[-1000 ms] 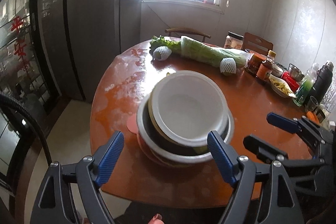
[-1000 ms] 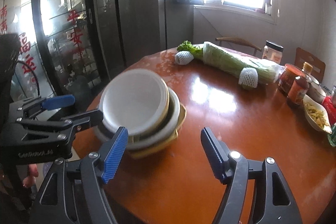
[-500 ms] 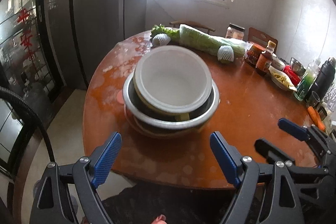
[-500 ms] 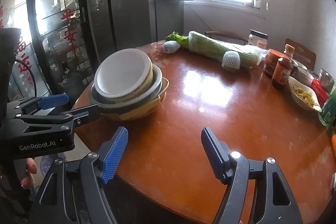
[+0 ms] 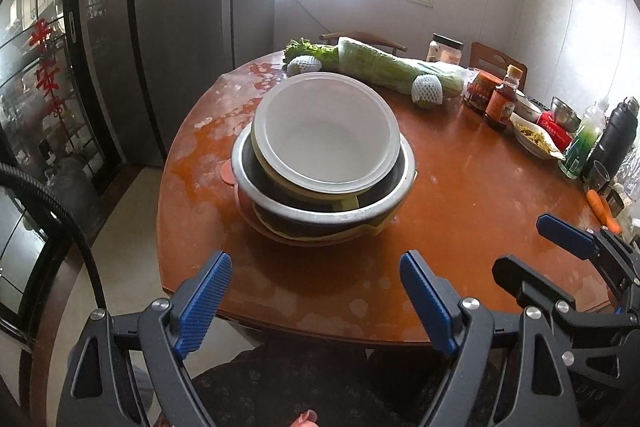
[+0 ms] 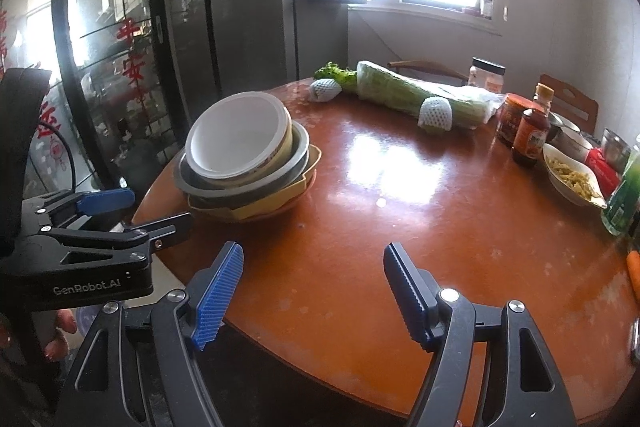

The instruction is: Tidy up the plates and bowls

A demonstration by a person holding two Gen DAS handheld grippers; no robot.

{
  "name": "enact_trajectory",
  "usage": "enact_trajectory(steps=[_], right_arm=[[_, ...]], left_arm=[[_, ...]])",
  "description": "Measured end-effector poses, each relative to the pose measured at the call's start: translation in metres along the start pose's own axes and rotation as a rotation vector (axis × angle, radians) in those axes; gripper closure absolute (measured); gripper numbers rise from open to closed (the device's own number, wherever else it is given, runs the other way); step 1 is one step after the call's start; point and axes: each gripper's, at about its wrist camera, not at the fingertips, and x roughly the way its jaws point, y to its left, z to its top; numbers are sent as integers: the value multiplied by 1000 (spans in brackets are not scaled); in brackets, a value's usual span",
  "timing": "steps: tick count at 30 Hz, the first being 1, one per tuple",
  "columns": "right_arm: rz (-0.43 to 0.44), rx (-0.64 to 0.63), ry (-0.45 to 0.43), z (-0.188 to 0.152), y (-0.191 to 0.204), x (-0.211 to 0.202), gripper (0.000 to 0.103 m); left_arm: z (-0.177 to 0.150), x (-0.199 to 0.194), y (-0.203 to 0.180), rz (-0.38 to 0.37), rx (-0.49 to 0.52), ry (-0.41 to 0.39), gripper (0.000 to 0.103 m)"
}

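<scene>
A stack of nested dishes stands on the round wooden table (image 5: 460,195). On top is a white bowl (image 5: 326,133), under it a metal basin (image 5: 320,211), then a yellow dish (image 6: 276,205) and a pink plate. The white bowl also shows in the right wrist view (image 6: 236,135). My left gripper (image 5: 316,301) is open and empty, held back from the stack at the table's near edge. My right gripper (image 6: 314,293) is open and empty, to the right of the stack. Each gripper shows in the other's view, the left (image 6: 132,211) and the right (image 5: 536,247).
Wrapped cabbage (image 5: 396,69) and two foam-netted fruits lie at the table's far side. Sauce jars and bottles (image 5: 502,99), a food dish (image 5: 534,139), a green bottle, a black flask (image 5: 612,139) and a carrot (image 5: 600,207) crowd the right side. A fridge (image 6: 248,3) stands behind the table.
Both grippers have drawn back from the dish stack toward the table's near edge. The stack has stayed in place and both grippers have stayed open.
</scene>
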Motion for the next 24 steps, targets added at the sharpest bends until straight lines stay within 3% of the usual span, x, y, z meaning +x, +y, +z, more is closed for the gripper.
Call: enact_trajectory(steps=[24], right_arm=[[-13,1,15,-1,1,5,28]], left_arm=[[0,1,-2,5,8,2,17]])
